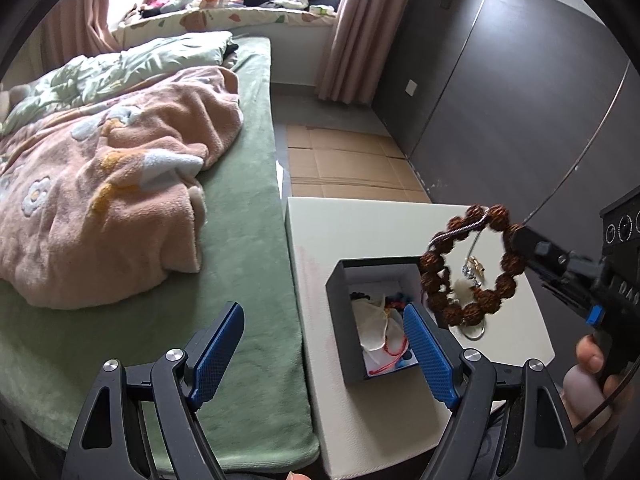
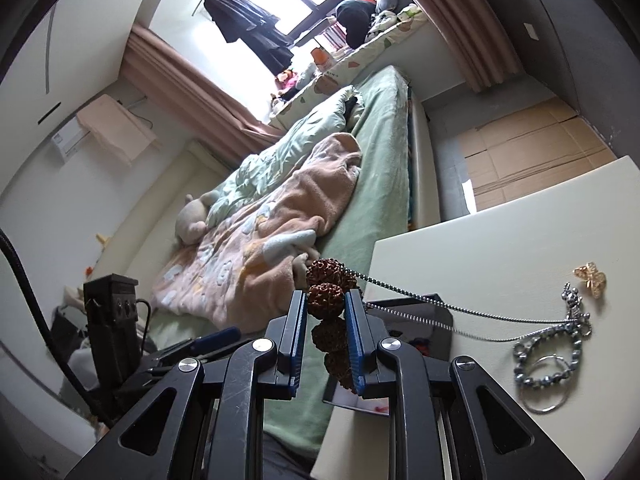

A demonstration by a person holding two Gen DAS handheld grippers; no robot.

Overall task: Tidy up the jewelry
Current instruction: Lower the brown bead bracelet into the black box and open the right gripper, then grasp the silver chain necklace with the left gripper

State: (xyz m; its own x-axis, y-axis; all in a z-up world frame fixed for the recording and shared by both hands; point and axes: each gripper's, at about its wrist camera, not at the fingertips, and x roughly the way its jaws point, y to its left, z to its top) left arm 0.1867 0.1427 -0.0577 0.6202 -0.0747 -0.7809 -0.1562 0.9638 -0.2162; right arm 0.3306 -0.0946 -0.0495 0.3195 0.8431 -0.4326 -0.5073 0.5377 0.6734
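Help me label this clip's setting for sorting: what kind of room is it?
Most likely a bedroom in a home: a bed with a rumpled pink blanket, curtains at a window, and a small white table beside the bed.

Left gripper (image 1: 323, 354) fingers spread wide; right gripper (image 2: 325, 334) fingers clamped

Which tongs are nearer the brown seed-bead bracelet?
Right. The right tongs are clamped on the brown seed-bead bracelet; the left tongs are open, lower down by the grey box.
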